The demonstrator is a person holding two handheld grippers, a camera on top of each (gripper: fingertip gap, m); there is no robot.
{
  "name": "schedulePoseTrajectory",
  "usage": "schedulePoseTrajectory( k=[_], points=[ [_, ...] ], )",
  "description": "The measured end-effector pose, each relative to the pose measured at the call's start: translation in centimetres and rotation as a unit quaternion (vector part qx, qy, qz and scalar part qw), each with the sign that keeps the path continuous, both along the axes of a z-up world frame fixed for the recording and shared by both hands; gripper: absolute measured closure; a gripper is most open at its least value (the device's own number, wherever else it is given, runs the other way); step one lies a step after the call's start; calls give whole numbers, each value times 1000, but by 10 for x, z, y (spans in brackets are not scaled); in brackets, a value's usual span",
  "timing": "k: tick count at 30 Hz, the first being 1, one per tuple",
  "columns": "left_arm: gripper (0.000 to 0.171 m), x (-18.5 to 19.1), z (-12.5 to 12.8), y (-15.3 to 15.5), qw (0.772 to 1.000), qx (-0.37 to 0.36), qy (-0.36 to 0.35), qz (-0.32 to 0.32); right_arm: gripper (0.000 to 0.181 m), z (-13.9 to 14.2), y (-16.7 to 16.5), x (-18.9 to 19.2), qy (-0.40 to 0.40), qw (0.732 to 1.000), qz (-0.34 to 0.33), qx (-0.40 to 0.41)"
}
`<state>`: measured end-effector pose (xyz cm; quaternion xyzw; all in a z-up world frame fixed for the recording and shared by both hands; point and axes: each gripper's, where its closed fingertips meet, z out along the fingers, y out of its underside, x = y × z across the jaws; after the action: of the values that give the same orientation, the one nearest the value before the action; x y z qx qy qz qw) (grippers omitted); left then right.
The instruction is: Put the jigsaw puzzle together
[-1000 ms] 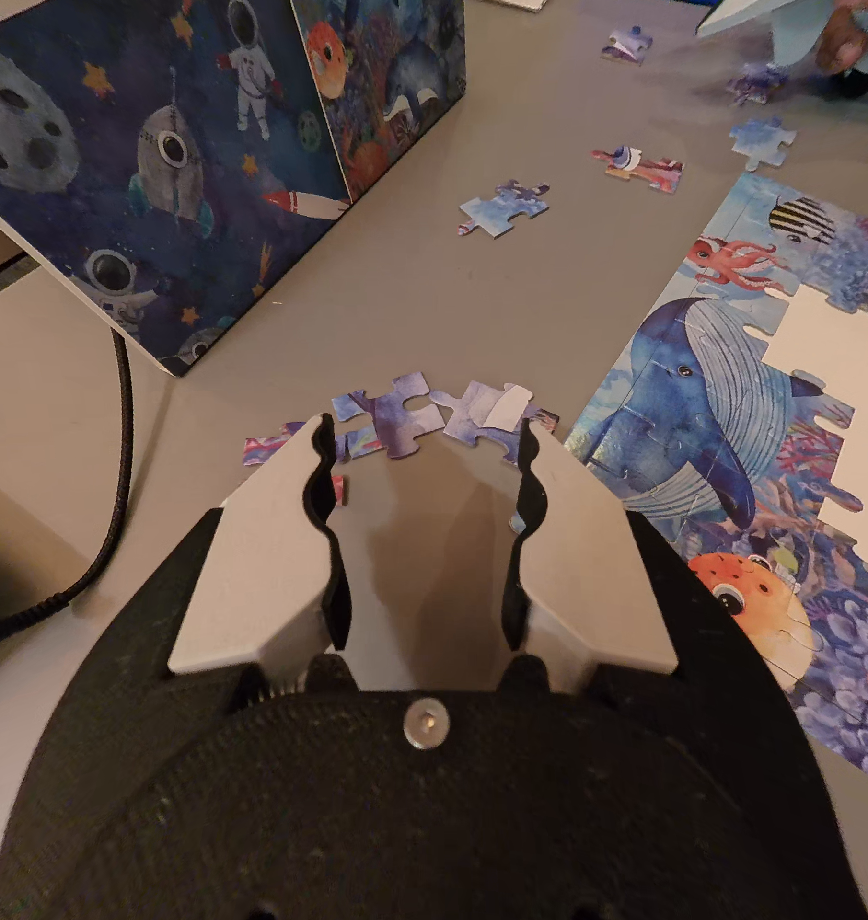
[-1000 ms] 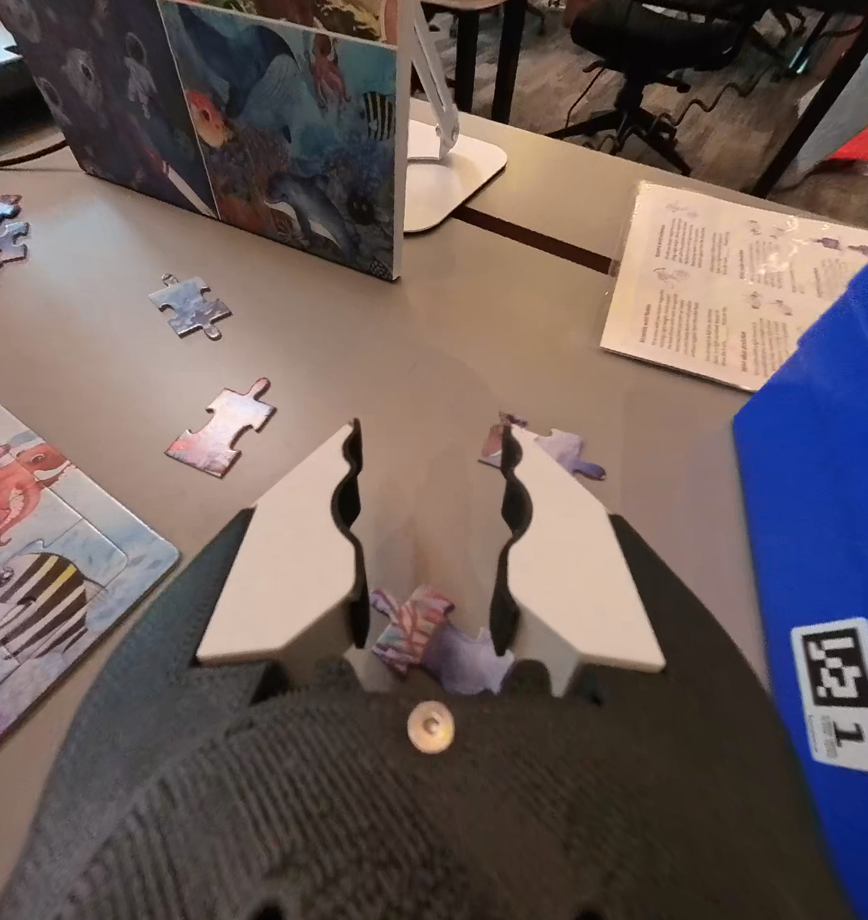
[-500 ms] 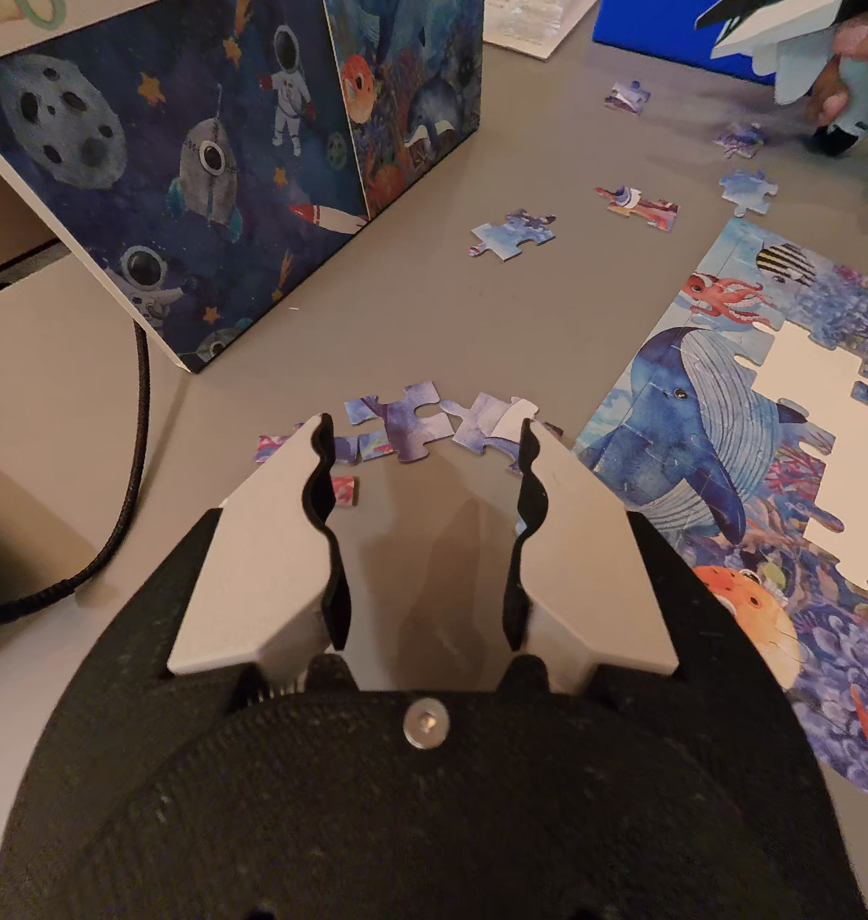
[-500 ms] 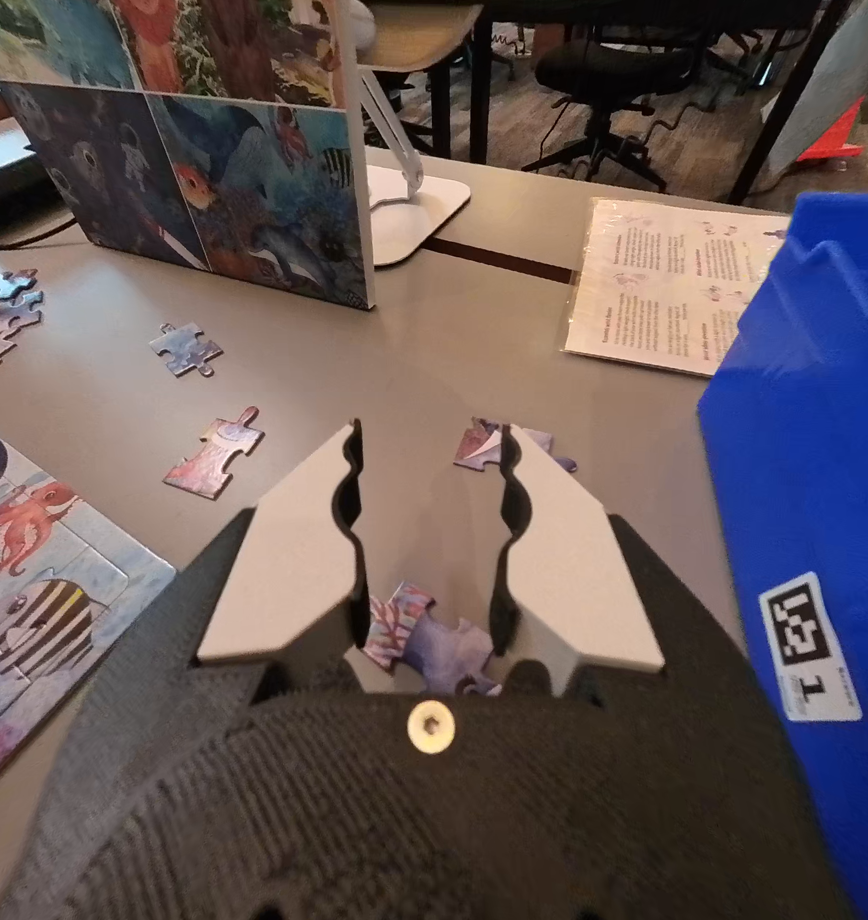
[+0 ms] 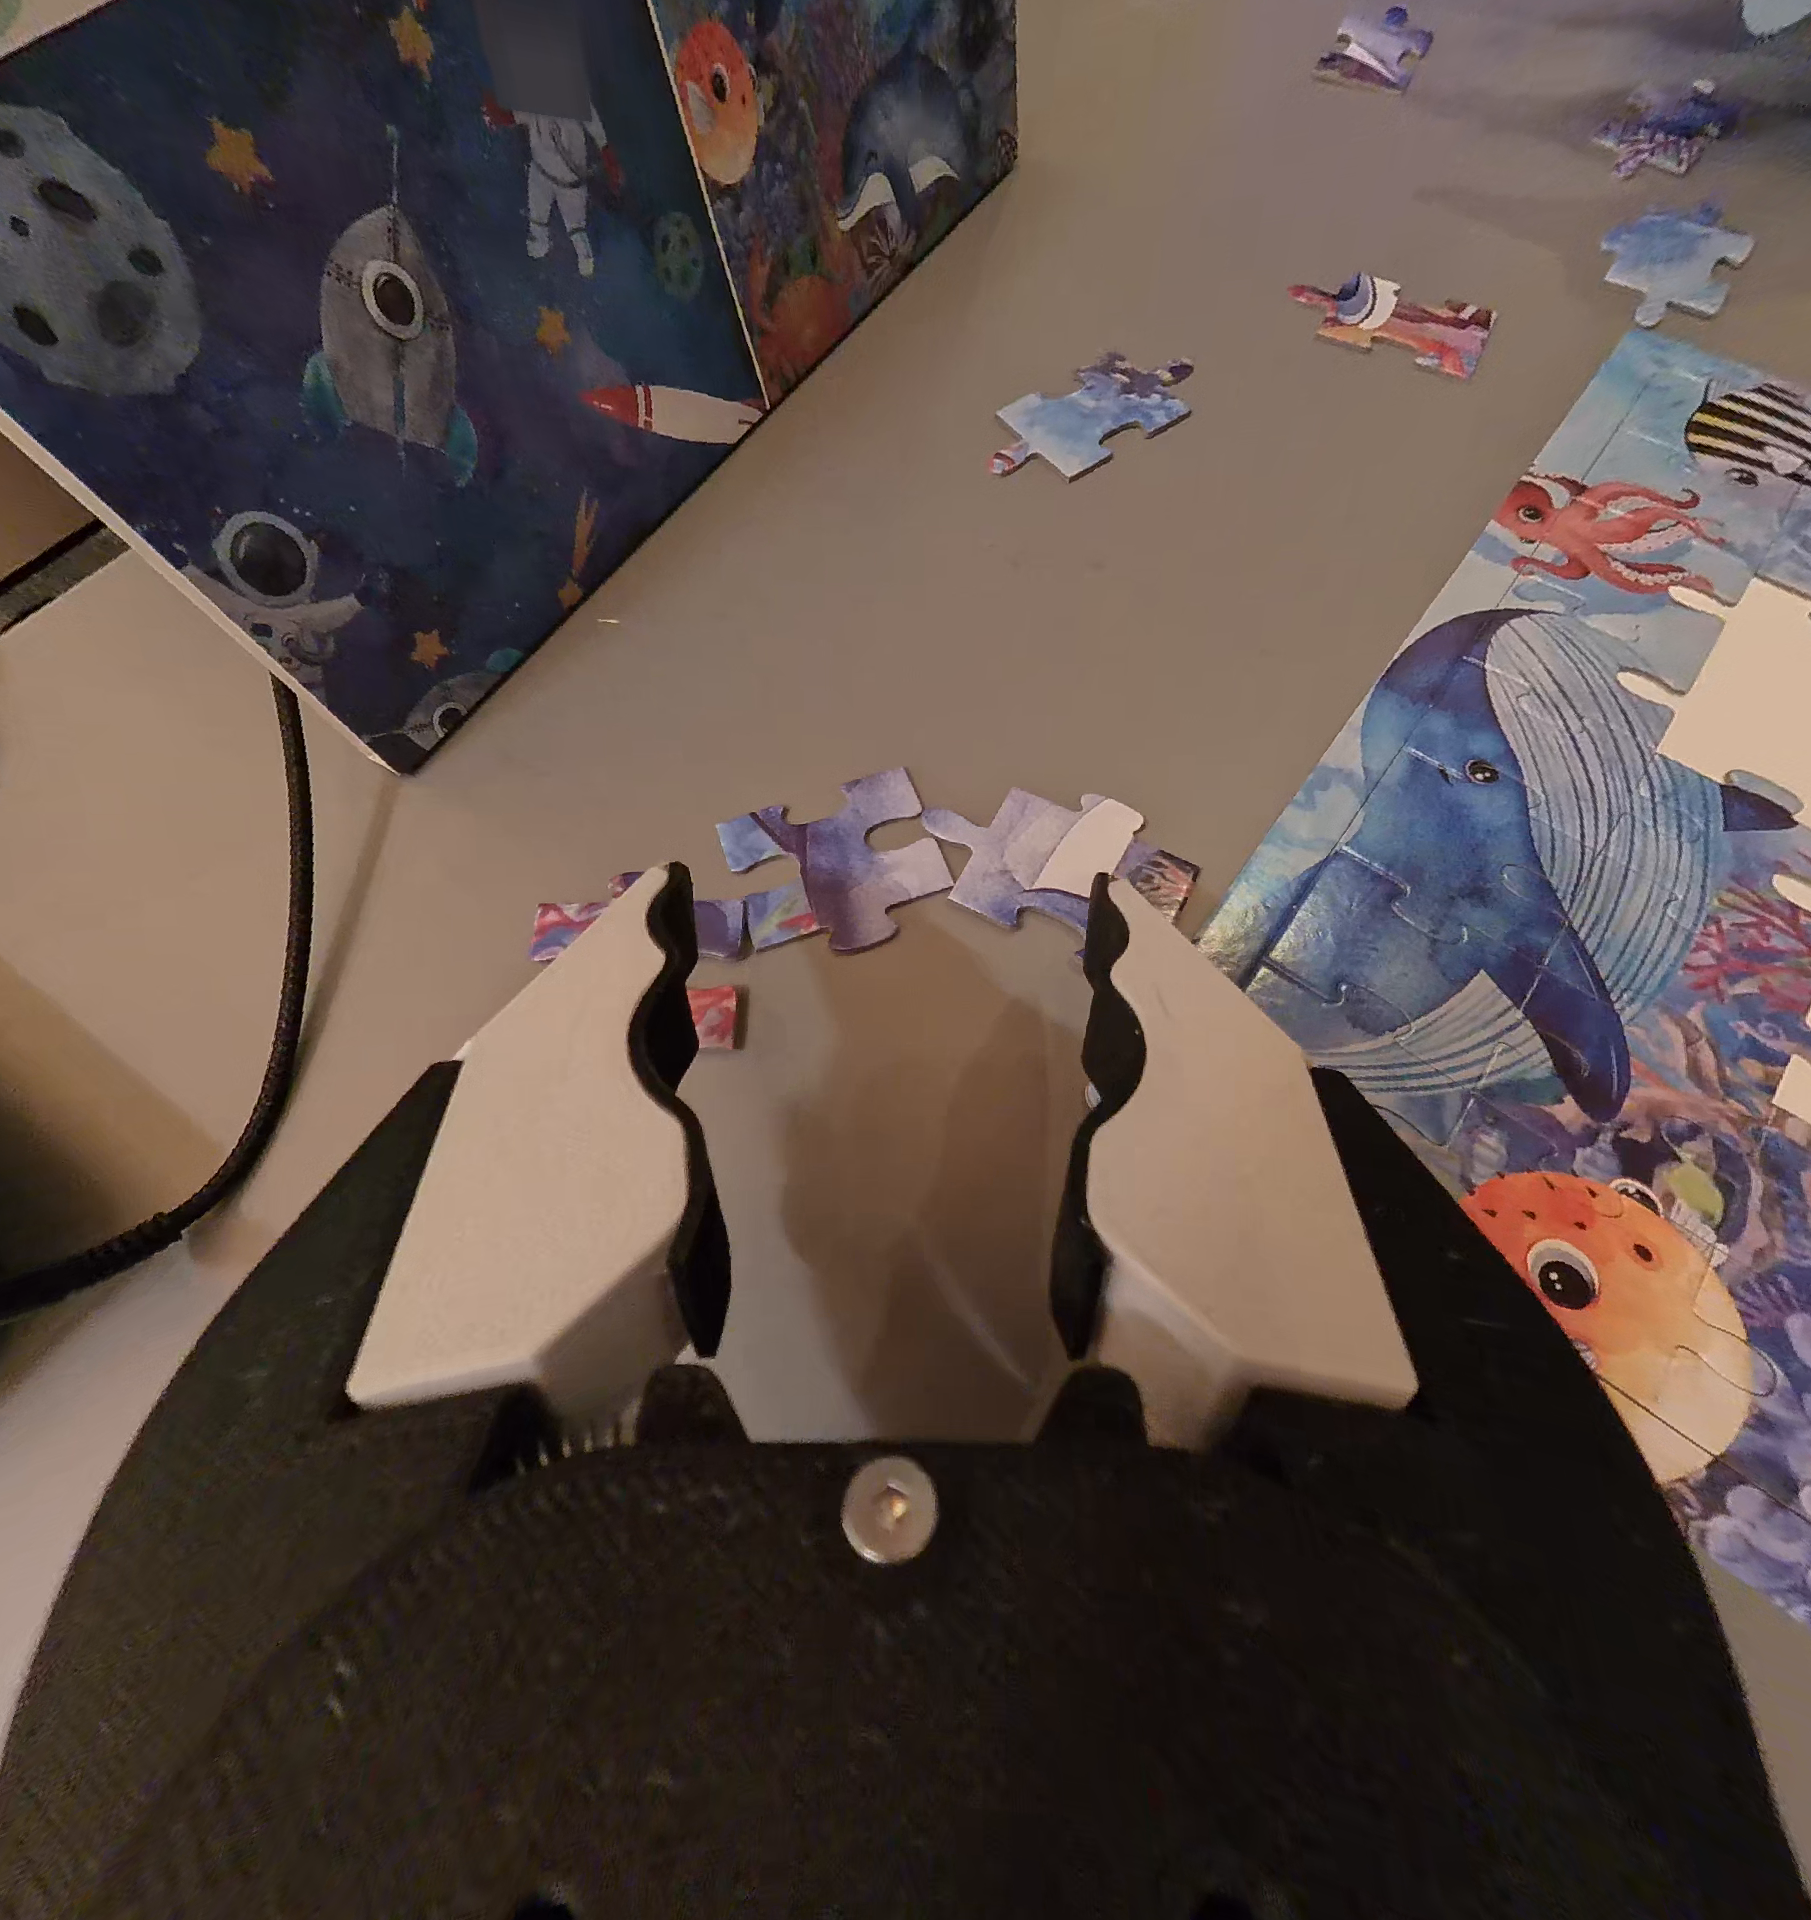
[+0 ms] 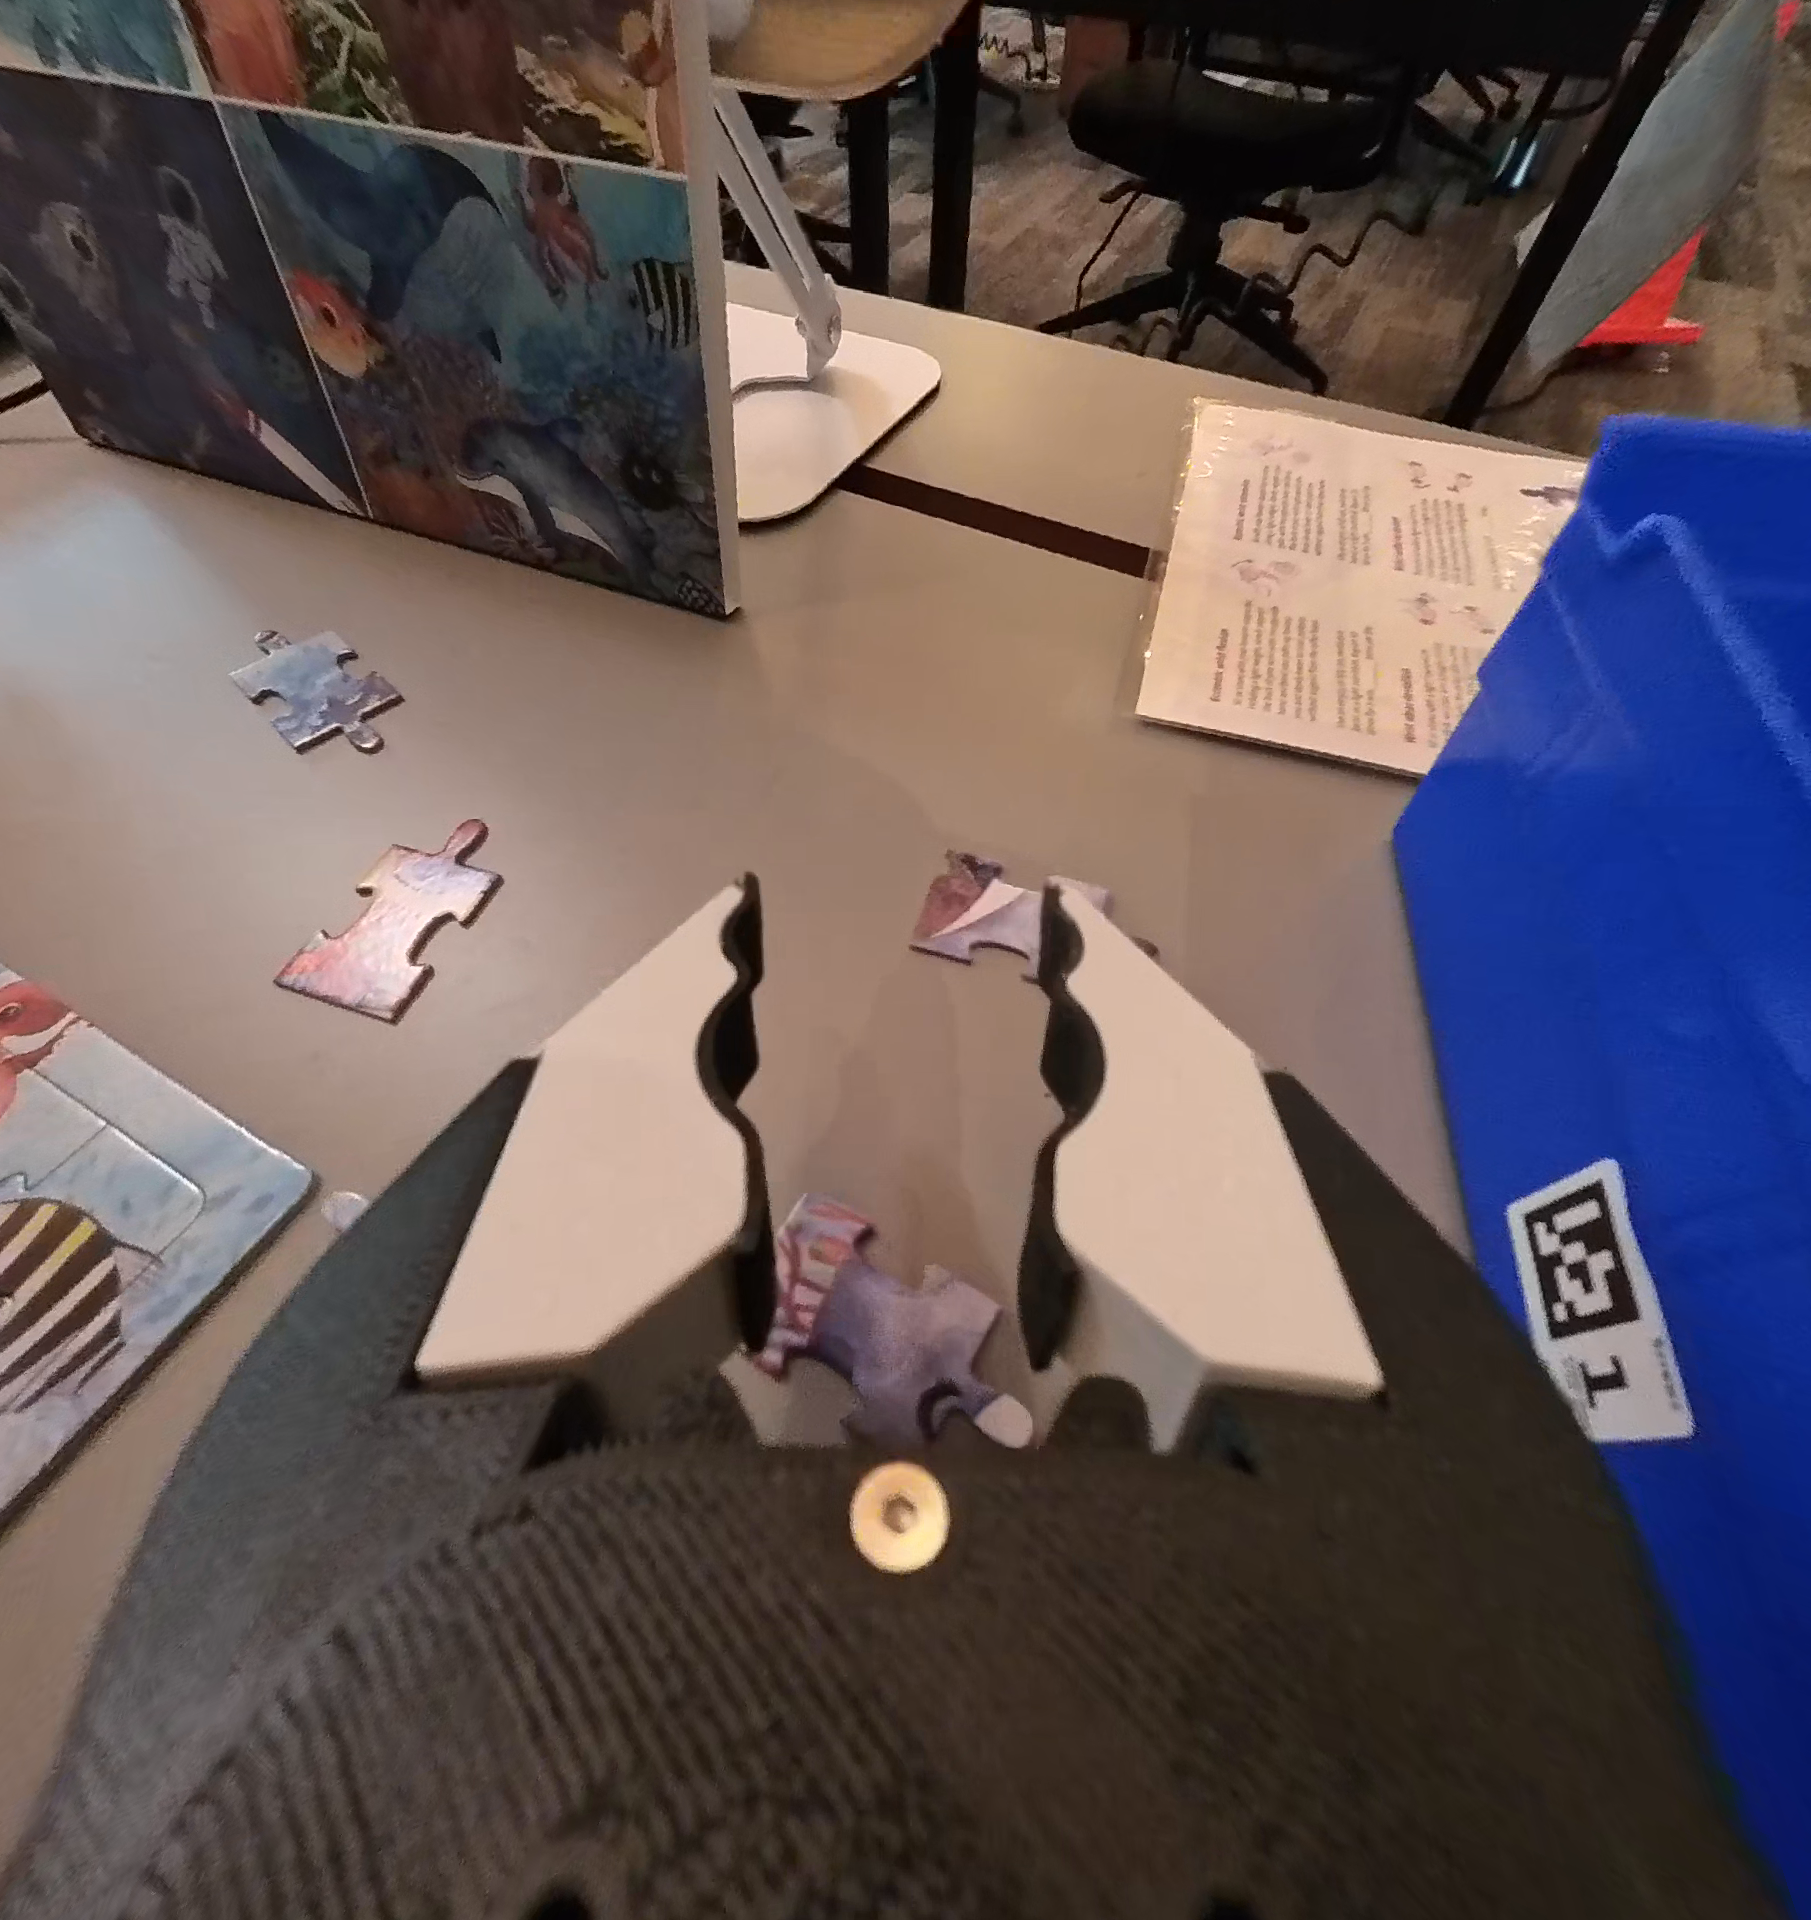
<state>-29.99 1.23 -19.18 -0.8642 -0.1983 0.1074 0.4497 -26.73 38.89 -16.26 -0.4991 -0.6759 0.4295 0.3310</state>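
The left gripper (image 5: 888,894) has its fingers spread and empty, a cluster of loose pieces (image 5: 859,862) lying on the tabletop (image 5: 880,623) just ahead of the tips. The half-built puzzle (image 5: 1566,935) lies to their right. The right gripper (image 6: 899,894) (likewise spread, holding nothing) hangs over a purple piece (image 6: 880,1330).

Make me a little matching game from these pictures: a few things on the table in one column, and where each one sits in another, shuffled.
Things
1. purple piece with pink coral
2. blue bin
3. printed sheet
4. picture box

Places
A. standing at the far left of the table, beside a white stand base
B. lying flat behind the bin, toward the table's far edge
C. on the table deep between the open right gripper's fingers
D. at the right edge of the right wrist view, carrying a black-and-white tag

Pairs: 1-C, 2-D, 3-B, 4-A
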Motion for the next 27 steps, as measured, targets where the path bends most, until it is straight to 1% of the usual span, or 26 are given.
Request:
schedulePoseTrajectory(
  k=[5,8,10,12,20,22,27],
  points=[
    [98,0,3,-1,1000,18,-10,0,127,1,3,-1,-2,1000,-2,-25],
    [98,1,6,-1,1000,27,-11,-4,128,0,15,-2,2,1000,-22,-7],
    [98,1,6,-1,1000,28,-13,-4,129,1,16,-2,5,1000,-21,-9],
    [97,1,7,-1,999,31,-12,-4,128,9,12,-2,25,1000,-11,-8],
    [95,-2,8,-2,999,35,-13,5,127,37,8,3,79,995,-14,51],
    [95,-2,7,-2,999,31,-11,5,131,44,9,6,94,993,-17,62],
    [95,-2,5,-2,1000,25,-10,6,140,75,12,16,157,984,-24,76]
  ],
)
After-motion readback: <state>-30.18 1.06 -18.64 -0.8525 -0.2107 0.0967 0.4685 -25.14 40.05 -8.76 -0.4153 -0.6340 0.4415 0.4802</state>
